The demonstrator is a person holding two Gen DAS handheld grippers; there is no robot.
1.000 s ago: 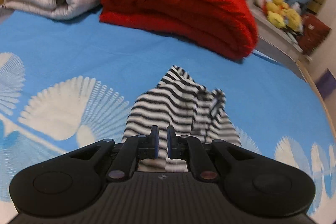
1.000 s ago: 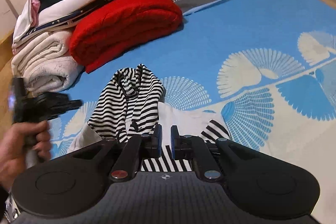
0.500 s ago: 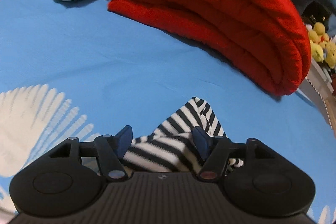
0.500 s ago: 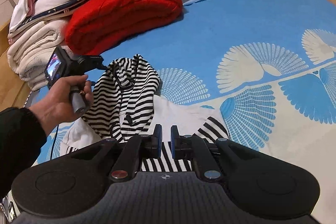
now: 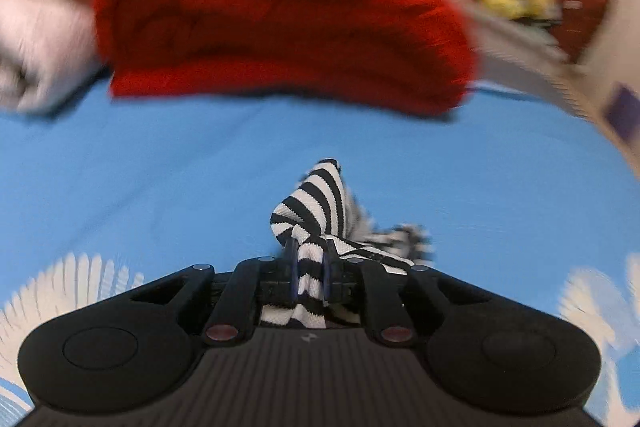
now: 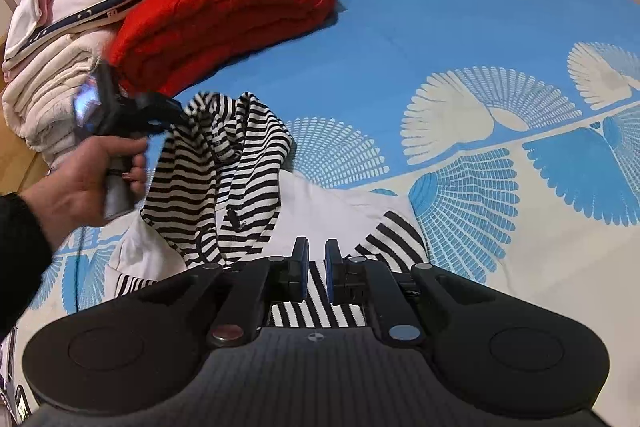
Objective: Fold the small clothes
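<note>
We grip the striped garment on the bed

Our left wrist view is smeared, so the far pile reads only as a red blanket [image 5: 280, 11] beside pale bedding [image 5: 36, 7]. Our left gripper [image 5: 309, 267] has its fingers [image 5: 291, 259] pinched on a bunched fold of the striped garment [image 5: 316, 203]; from the right wrist view our left hand [image 6: 86, 183] lifts that fold near the bed's left edge. Our right gripper [image 6: 316, 269] hovers over the garment's near striped part, fingers narrow; whether they pinch cloth we cannot tell. The blue bed sheet [image 6: 440, 27] lies bare toward the right edge.
</note>
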